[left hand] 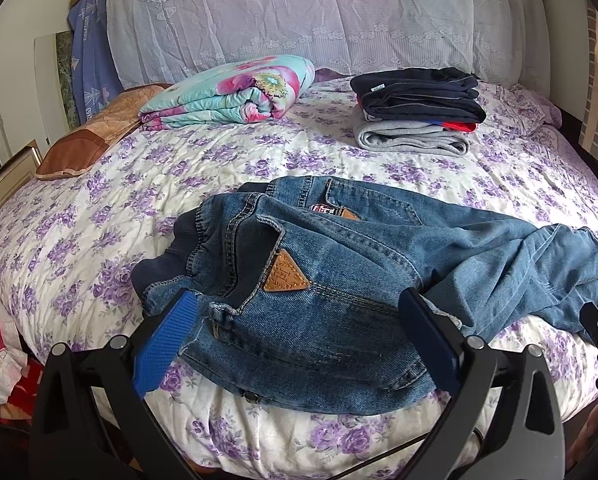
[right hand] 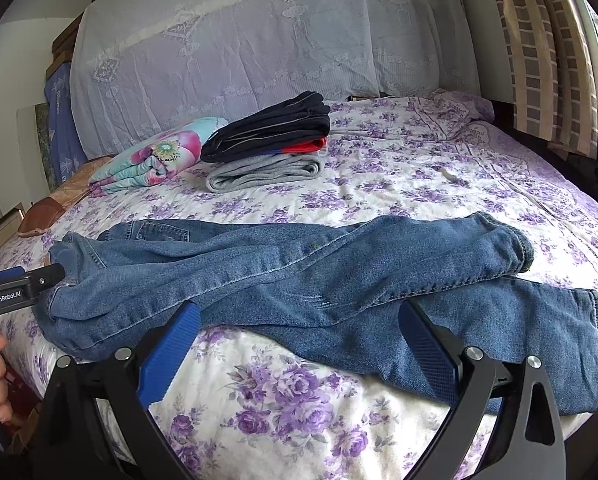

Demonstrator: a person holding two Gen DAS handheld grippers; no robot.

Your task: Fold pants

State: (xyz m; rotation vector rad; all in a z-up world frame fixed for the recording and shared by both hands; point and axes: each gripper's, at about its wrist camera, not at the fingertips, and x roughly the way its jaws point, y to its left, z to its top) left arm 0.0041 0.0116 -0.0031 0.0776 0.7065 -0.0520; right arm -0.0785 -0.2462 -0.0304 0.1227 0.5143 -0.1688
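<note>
the jeans (left hand: 339,280) lie rumpled across the lower middle of the bed (left hand: 99,240), waistband at left of frame, legs trailing right. left gripper (left hand: 299,308) is spread wide over the waist, holding nothing. right gripper (right hand: 299,316) is also wide, at the legs (right hand: 379,280). a stack (left hand: 417,110) sits upper right.

Soft daylight comes through the curtain (right hand: 539,60) at right; both views stay sharp, bending and darkening toward edges.
</note>
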